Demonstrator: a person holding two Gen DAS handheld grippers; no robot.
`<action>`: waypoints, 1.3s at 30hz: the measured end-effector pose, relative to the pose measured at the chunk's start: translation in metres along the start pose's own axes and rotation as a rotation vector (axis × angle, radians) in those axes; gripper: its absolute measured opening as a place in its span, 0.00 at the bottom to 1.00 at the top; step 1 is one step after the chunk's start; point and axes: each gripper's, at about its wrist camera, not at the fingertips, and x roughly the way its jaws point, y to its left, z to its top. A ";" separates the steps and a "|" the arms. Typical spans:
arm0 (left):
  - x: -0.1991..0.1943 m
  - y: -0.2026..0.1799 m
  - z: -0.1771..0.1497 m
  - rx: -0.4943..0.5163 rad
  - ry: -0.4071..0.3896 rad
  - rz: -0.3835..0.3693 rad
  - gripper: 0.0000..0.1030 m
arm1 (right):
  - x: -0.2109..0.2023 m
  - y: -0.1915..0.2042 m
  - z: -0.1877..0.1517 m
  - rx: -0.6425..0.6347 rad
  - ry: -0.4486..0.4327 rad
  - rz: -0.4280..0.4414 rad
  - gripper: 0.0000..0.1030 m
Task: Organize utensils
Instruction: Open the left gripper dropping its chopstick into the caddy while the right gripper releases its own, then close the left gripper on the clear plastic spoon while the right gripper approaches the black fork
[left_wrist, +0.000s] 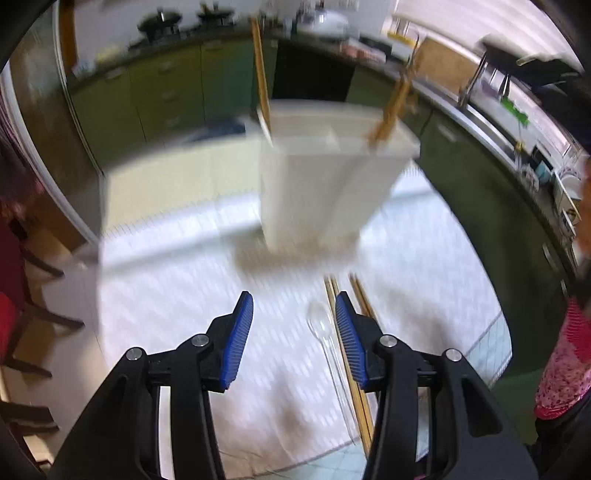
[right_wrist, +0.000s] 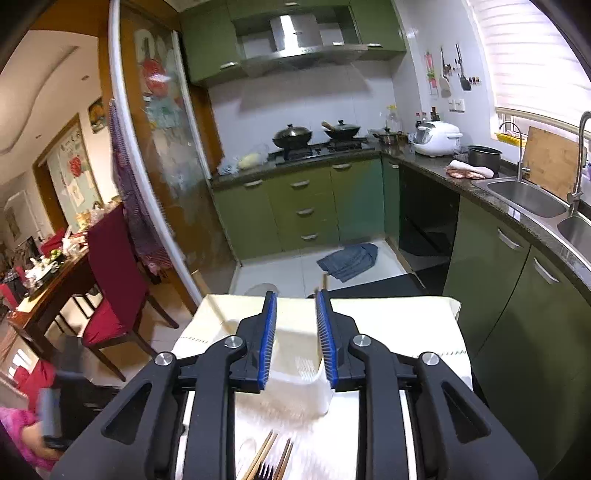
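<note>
Left wrist view, blurred by motion: the left gripper is pointing steeply down at a desk covered by a white patterned cloth, its blue-padded fingers standing spread with nothing between them. A clear plastic spoon is lying on the cloth inside the gap, close to the right-hand finger and not touching either pad. Wooden chopsticks are lying just beside the spoon, partly passing under that same finger. Farther along the desk, a tall white utensil holder is standing upright, showing an inner divider. One wooden chopstick is sticking up from its left rear corner, and a further wooden utensil is leaning out of its right side; which compartment each is occupying cannot be told.

Right wrist view: the right gripper is angled gently downward over the same holder, whose white rim is showing directly beneath and between its fingers. The fingers are standing slightly apart, pinching nothing. A thin wooden tip is rising just past the right-hand finger. More chopsticks are lying on the cloth at the bottom edge. Beyond the desk, green kitchen cabinets, a stove with two woks and a steel sink are appearing in the background.
</note>
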 end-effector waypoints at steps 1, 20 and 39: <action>0.010 -0.002 -0.006 -0.008 0.030 -0.009 0.44 | -0.009 0.000 -0.008 -0.008 0.008 0.008 0.27; 0.111 -0.035 -0.040 -0.070 0.265 0.078 0.29 | -0.068 -0.031 -0.102 0.020 0.126 0.056 0.29; 0.100 0.007 -0.045 -0.102 0.243 0.091 0.11 | 0.036 0.040 -0.208 -0.136 0.599 0.080 0.27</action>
